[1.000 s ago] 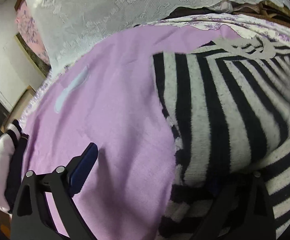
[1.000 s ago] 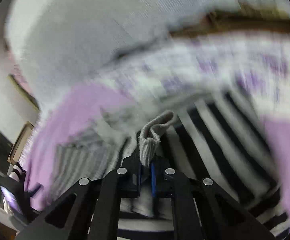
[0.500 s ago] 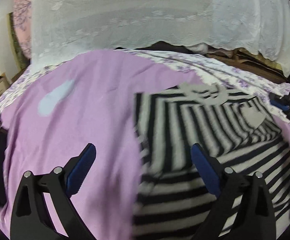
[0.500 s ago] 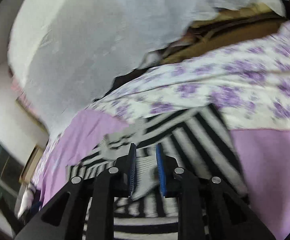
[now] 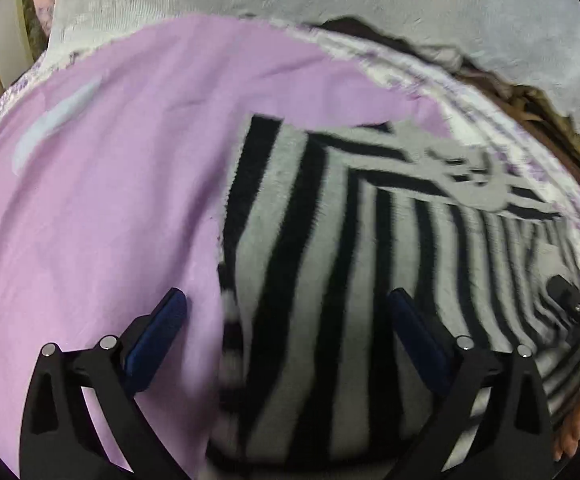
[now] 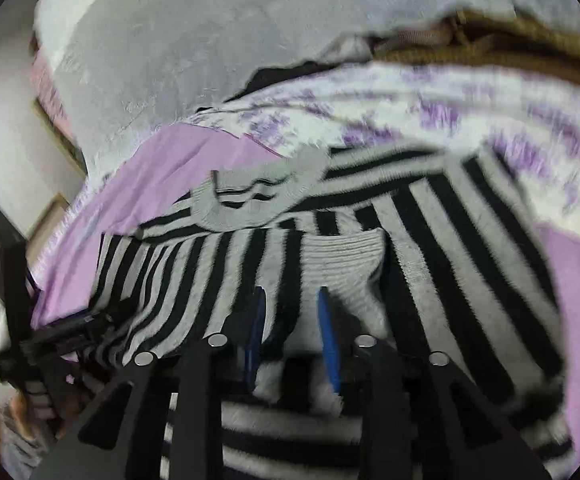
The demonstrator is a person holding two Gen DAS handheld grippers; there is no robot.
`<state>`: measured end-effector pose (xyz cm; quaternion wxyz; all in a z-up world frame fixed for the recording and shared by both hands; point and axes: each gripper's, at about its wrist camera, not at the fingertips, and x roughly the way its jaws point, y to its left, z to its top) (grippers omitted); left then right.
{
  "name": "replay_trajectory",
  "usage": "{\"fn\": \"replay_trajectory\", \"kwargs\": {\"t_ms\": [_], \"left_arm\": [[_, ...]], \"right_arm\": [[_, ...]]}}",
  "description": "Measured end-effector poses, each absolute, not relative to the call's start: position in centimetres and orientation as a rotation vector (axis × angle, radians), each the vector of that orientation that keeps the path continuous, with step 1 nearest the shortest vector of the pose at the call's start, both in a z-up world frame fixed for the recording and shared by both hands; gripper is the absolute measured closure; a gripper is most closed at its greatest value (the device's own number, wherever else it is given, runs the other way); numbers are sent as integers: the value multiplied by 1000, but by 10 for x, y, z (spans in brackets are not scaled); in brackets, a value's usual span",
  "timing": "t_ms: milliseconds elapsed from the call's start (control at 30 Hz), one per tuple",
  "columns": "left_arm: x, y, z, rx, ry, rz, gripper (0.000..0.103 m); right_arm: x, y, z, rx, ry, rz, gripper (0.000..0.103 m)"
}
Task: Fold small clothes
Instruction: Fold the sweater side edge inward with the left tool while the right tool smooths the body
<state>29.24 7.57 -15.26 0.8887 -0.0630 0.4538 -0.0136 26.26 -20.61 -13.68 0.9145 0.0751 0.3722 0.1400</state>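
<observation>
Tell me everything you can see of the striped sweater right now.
The striped sweater is a fuzzy knit, black and grey-white stripes, with a ribbed grey cuff and grey appliqué near its far edge. It lies spread on the purple sheet, sleeve folded over its body. The right tongs, just opening, straddle the cuff without pinching; the left tongs hang wide open over its edge.

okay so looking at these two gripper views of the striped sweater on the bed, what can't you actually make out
- Left wrist view: the striped sweater's near hem is cut off by the bottom edge and smeared by motion blur.
- Right wrist view: the right gripper's jaws have just been opening; whether its pads still touch the ribbed cuff is hidden by the fingers and blur.
- Both views: what lies behind the white lace cloth is covered.
- Left wrist view: the person's hand is cut by the frame's rim.
</observation>
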Motion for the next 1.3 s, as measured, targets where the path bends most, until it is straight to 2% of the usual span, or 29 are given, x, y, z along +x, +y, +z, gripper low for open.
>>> {"fn": "replay_trajectory", "kwargs": {"t_ms": [133, 233, 433, 600, 700, 800, 967, 1067, 1133, 1200, 1300], "left_arm": [[267, 62, -139, -15, 866, -37, 5], [274, 43, -168, 89, 960, -18, 4], [271, 49, -143, 34, 919, -45, 4], [303, 48, -121, 53, 875, 33, 4], [335, 51, -141, 37, 950, 54, 4], [350, 60, -173, -44, 996, 48, 4], [330, 71, -155, -111, 956, -14, 5], [300, 65, -138, -89, 899, -77, 5], [292, 54, -143, -24, 927, -64, 5], [298, 47, -166, 30, 995, -39, 4], [294, 54, -160, -21, 984, -44, 4]], "right_arm": [[250, -176, -138, 10, 790, 305, 68], [250, -167, -160, -53, 836, 292, 65], [242, -168, -137, -37, 822, 311, 65], [289, -141, -118, -34, 820, 323, 63], [324, -135, -148, 2, 925, 298, 63], [325, -135, -163, 1, 868, 316, 62], [305, -147, -149, 35, 840, 316, 62], [277, -151, -139, -26, 824, 343, 52], [272, -158, -153, -60, 877, 340, 47], [271, -168, -161, -14, 858, 372, 46], [261, -172, -150, 15, 830, 360, 46]]}}
